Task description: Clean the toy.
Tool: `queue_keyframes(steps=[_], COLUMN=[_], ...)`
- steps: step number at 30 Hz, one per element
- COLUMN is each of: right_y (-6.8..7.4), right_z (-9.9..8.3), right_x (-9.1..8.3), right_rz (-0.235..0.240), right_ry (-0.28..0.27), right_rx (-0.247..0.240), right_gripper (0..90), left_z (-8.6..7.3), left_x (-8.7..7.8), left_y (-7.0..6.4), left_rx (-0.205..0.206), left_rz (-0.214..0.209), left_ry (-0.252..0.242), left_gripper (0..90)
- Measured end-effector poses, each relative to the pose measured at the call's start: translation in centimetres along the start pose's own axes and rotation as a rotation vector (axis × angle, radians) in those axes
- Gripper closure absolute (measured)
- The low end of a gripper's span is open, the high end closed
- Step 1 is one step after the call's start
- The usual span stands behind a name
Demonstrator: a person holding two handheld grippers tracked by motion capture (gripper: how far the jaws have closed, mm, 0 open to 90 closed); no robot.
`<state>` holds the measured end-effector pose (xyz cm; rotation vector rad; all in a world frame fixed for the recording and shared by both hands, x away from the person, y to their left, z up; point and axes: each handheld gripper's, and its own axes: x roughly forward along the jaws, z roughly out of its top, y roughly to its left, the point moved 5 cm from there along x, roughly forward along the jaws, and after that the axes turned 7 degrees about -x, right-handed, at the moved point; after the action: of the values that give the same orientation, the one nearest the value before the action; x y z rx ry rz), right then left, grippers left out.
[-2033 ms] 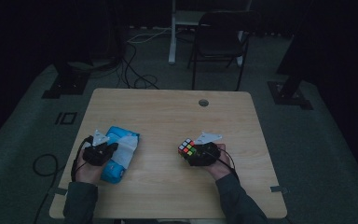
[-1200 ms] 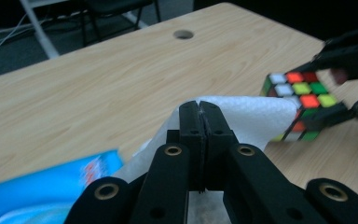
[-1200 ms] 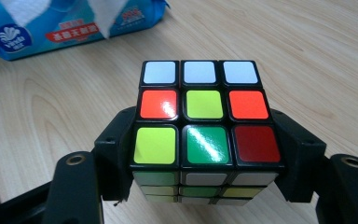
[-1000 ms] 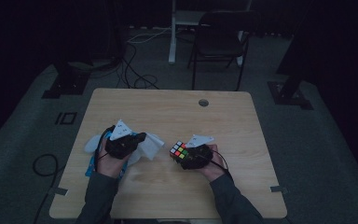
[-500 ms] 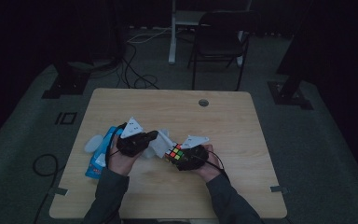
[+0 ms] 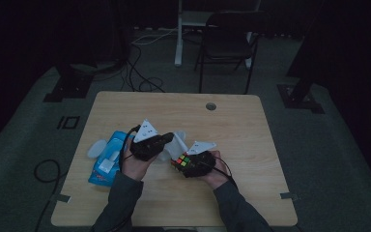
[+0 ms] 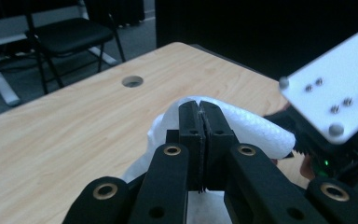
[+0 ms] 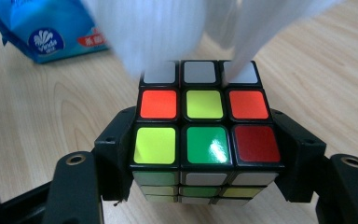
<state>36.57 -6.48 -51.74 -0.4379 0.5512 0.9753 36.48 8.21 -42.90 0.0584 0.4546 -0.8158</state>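
Two things meet at mid-frame — the right gripper (image 6: 186,163) clamps the cube (image 8: 205,122) by opposite sides, stiff and slick; the left gripper (image 6: 166,141), jaws pinched shut on the tissue (image 7: 242,123), soft, tearable — hold its edge.

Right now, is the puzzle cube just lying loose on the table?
No, in the right gripper view the puzzle cube sits clamped between the two black jaws of the right gripper, one pressing on each side.

One camera looks down on the worktop (image 6: 251,145) from high up. Two sit close, both seeing the white tissue (image 7: 251,126).
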Motion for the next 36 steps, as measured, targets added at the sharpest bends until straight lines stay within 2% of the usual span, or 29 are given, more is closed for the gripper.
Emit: queue_keyframes(steps=[3, 4, 5, 8, 14, 23, 33, 35, 36], right_y=[-0.2, -0.3, -0.3, -0.4, -0.3, -0.2, 0.0, 0.0, 0.0], right_z=[0.4, 0.5, 0.5, 0.6, 0.4, 0.3, 0.2, 0.2, 0.2], right_x=[-0.5, -0.7, -0.8, -1.2, -1.3, -1.5, -1.7, -1.7, -1.7], right_rz=[-0.01, -0.014, -0.013, -0.012, -0.011, -0.013, -0.019, -0.022, -0.019], right_ry=[-0.026, -0.036, -0.04, -0.048, -0.051, -0.056, -0.063, -0.063, -0.062], right_rx=[0.01, 0.006, 0.009, -0.004, -0.01, -0.028, -0.055, -0.058, -0.061], right_gripper=[33.9, 33.9, 33.9, 33.9, 33.9, 33.9, 34.0, 34.0, 34.0], left_z=[-1.0, -1.0, -1.7, -2.6, -3.7, -3.8, -3.9, -3.9, -3.9], left_x=[1.2, 1.2, 2.0, 3.0, 4.1, 4.1, 4.1, 4.1, 4.2], left_y=[-0.3, -0.3, -0.5, -0.8, -1.1, -1.0, -0.8, -0.7, -0.8], left_rx=[-0.006, -0.006, -0.012, -0.005, 0.004, 0.012, 0.024, 0.017, -0.001], left_rz=[-0.015, -0.015, -0.025, -0.038, -0.045, -0.045, -0.064, -0.067, -0.08], left_ry=[0.045, 0.045, 0.072, 0.112, 0.147, 0.145, 0.133, 0.13, 0.129], left_gripper=[89.2, 89.2, 89.2, 89.0, 88.2, 80.9, 75.2, 74.2, 73.5])
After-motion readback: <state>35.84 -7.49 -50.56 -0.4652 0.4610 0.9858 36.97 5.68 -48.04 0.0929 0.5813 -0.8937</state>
